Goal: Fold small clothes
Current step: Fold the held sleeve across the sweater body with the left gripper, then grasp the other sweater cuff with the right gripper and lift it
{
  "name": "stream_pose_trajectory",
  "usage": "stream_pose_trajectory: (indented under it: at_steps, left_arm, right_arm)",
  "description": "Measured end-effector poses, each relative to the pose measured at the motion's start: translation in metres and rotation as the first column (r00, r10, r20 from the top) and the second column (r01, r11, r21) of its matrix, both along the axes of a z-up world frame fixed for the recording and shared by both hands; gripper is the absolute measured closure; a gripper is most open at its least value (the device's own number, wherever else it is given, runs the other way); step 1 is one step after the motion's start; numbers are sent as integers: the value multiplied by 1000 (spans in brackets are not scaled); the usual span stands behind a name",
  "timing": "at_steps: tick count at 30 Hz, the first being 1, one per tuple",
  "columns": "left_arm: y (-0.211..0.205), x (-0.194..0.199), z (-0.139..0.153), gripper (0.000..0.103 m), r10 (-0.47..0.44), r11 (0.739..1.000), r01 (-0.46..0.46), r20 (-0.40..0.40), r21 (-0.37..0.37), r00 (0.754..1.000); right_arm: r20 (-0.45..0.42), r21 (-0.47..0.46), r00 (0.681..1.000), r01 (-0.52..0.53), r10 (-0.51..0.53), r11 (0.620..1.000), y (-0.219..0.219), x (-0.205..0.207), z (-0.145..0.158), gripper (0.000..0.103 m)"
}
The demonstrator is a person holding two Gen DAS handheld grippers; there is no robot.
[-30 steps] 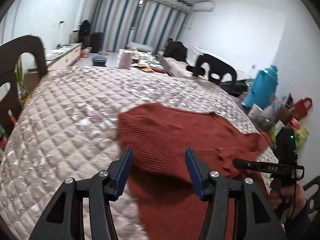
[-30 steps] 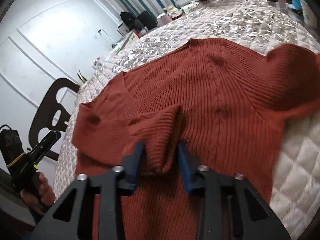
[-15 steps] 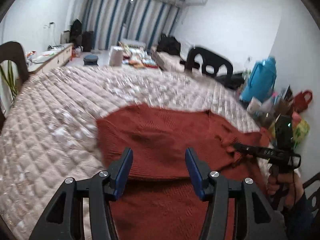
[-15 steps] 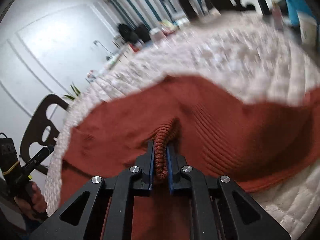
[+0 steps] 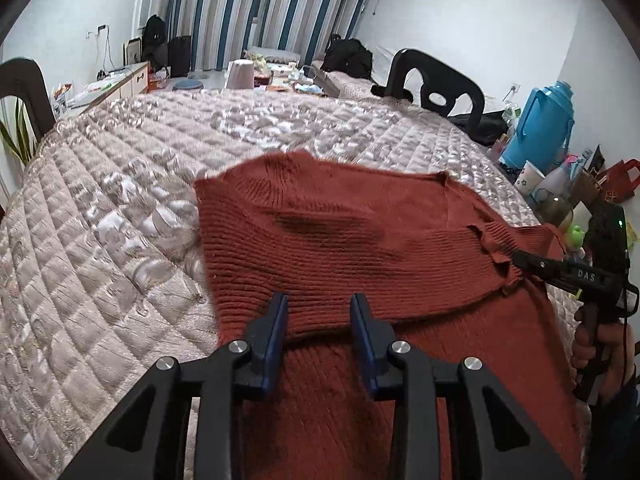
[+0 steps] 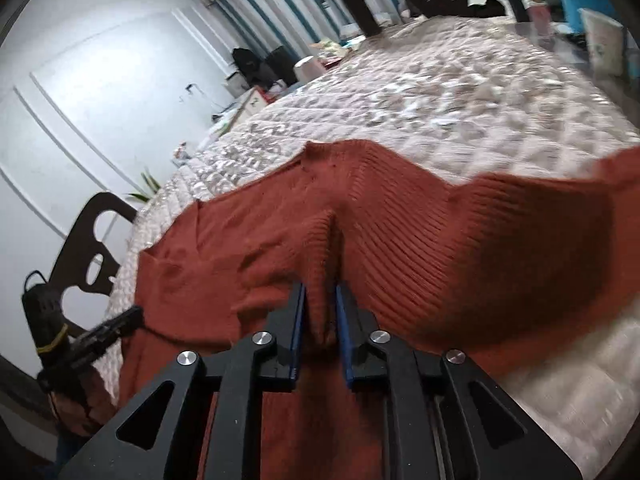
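Observation:
A rust-red ribbed knit sweater [image 5: 328, 240] lies on the quilted beige cover [image 5: 120, 240], with one part folded over the rest. My left gripper [image 5: 319, 312] is open, hovering over the folded edge with nothing between its fingers. My right gripper [image 6: 320, 308] is shut on a bunched ridge of the sweater [image 6: 440, 248]. It shows in the left wrist view [image 5: 516, 258] at the right, at the sweater's edge. The left gripper shows in the right wrist view [image 6: 136, 316] at the sweater's left edge.
Black chairs stand around the table [image 5: 436, 88] [image 6: 88, 248]. A blue thermos [image 5: 540, 124], cups and small items crowd the right side. A cluttered second table and striped curtains [image 5: 260, 12] lie beyond.
The right gripper closed on a fold of the sweater and has eased slightly wider. The folded part has shifted over the body. The left gripper stayed open.

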State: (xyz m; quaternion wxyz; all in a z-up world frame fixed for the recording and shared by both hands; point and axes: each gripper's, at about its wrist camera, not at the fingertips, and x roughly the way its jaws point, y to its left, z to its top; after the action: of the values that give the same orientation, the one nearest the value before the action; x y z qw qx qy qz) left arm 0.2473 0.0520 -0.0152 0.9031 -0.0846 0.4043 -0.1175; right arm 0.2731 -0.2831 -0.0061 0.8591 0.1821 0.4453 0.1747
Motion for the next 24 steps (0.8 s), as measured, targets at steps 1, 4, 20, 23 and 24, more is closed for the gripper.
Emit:
stream_pose_trajectory:
  at_steps: [1, 4, 20, 23, 24]
  left_arm:
    - [0, 0, 5, 67, 1, 1000, -1, 21, 2, 1000]
    - [-1, 8, 16, 67, 23, 1000, -24, 71, 17, 997]
    - [10, -2, 1, 69, 79, 997, -79, -10, 17, 997]
    - [6, -11, 10, 69, 66, 998, -66, 5, -5, 998]
    - [2, -14, 14, 68, 51, 999, -51, 14, -12, 999]
  right_arm:
    - [16, -9, 1000, 9, -9, 1000, -3, -6, 4, 86]
    - [79, -20, 997, 21, -19, 1000, -6, -16, 20, 86]
    - [83, -7, 979, 189, -188, 982, -78, -36, 16, 57]
    - [109, 9, 926, 363, -361, 932, -128, -45, 21, 53]
    - [98, 25, 900, 425, -425, 905, -145, -47, 20, 53]
